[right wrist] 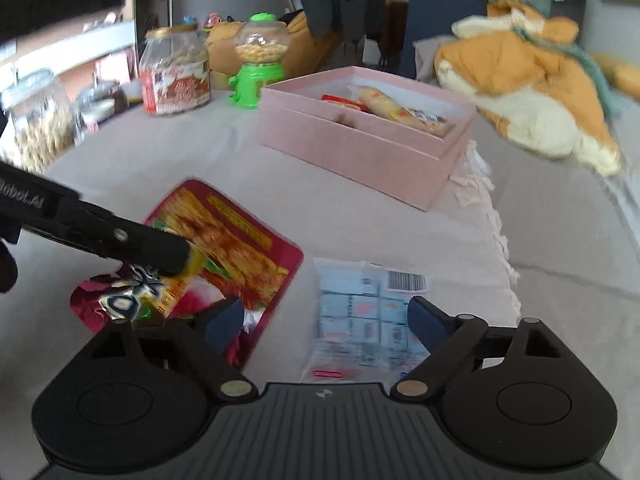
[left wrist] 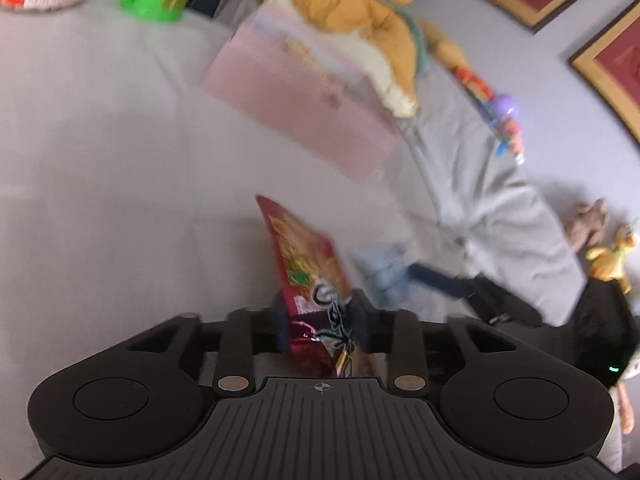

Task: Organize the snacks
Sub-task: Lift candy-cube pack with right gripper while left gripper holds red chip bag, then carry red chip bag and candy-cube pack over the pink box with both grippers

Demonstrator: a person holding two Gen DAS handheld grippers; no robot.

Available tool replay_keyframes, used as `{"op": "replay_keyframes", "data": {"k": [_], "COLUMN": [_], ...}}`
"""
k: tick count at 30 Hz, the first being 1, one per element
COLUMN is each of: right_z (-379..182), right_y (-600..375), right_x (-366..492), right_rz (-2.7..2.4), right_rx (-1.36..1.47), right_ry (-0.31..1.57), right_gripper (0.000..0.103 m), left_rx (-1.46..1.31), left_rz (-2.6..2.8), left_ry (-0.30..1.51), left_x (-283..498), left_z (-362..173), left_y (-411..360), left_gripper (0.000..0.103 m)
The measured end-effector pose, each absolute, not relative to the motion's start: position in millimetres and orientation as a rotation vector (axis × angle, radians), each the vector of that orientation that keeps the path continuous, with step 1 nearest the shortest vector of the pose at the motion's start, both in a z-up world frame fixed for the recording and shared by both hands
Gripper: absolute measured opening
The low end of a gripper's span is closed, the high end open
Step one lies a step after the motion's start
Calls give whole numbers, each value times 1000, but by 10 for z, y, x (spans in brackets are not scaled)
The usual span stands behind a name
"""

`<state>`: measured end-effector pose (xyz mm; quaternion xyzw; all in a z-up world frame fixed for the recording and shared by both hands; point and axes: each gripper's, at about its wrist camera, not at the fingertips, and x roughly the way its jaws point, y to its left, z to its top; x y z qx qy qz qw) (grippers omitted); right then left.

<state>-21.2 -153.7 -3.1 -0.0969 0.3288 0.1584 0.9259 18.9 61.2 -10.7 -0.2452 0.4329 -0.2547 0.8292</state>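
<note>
- The left gripper (left wrist: 320,312) tilts downward over the grey cloth (left wrist: 100,200), its jaws pinching the crumpled end of the red snack packet (left wrist: 308,264).
- The right gripper (right wrist: 326,320) also tilts downward, jaws spread wide and empty above the pale blue packet (right wrist: 360,312).
- The right wrist view alone shows inside the pink box (right wrist: 360,148) at 12 o'clock: snacks already lie there; jars (right wrist: 176,72) stand at 10 o'clock.
- The left wrist view shows the box only blurred.

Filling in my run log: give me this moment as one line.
left tongs: shut on red snack bag | right tongs: open, over blue snack pack | pink box: holds snacks
</note>
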Motion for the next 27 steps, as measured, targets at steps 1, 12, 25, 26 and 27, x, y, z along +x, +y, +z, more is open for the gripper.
{"op": "replay_keyframes", "data": {"k": [1,12,25,26,27], "right_z": [-52,11,240,297,361], "right_y": [-1498,-1709,-2031,-2011,-2008], "right_x": [-235,-205,35,59,83], "right_rz": [313,294,368,366,363], "right_rx": [-220,-182,32,33,32], "right_ry": [662,649,762,746,728], "right_gripper": [90,90,59,59,59], "left_rx": [-527,-582,-716,-742,-775], "left_rz": [-556,-575,-577,-579,-585], "left_ry": [902,858,674,655,626], "left_x": [189,148,180,224,294], "left_z": [-119,-189,147,204,302], "left_y": [619,530,856,887,925], "left_gripper": [37,30,20,20,20]}}
